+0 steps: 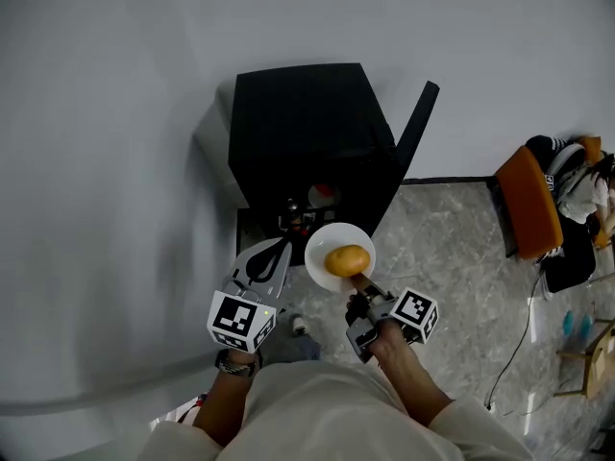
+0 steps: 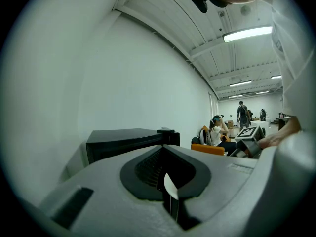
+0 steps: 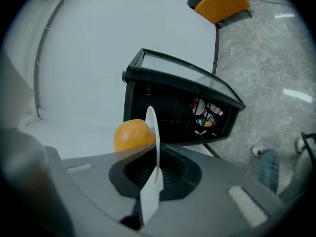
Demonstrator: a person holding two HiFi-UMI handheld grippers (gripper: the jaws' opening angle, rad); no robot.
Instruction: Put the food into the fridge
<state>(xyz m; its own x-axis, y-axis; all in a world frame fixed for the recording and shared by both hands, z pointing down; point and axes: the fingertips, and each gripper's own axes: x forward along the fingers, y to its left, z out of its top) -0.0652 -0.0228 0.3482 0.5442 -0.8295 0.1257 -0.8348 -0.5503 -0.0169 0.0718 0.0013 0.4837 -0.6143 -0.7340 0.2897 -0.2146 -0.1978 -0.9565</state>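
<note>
Food [image 1: 347, 259], a round orange-yellow lump, sits on a white plate [image 1: 319, 246]. The right gripper [image 1: 358, 282] is clamped on the plate's near rim. In the right gripper view the plate [image 3: 152, 132] stands edge-on between the pinched jaws of that gripper [image 3: 157, 167], with the food [image 3: 132, 135] on its left face.

The plate is held in the air just in front of the fridge [image 1: 298, 123], not inside it. The fridge is a small black box standing on the floor against a pale wall. Its door [image 1: 418, 123] is swung open to the right in the head view. The right gripper view looks into the fridge's [image 3: 173, 107] dark inside, where a few small red, white and green items [image 3: 205, 115] sit. What they are is too small to tell.

The left gripper [image 1: 285, 245] is just left of the plate and apart from it. Its jaws are together and hold nothing. In its own view, the left gripper [image 2: 168, 181] shows only a thin pale sliver along the seam. The fridge [image 2: 123, 139] lies beyond its jaws.

An orange chair [image 1: 528, 205] stands well off to the right on the grey marbled floor [image 1: 452, 248].
</note>
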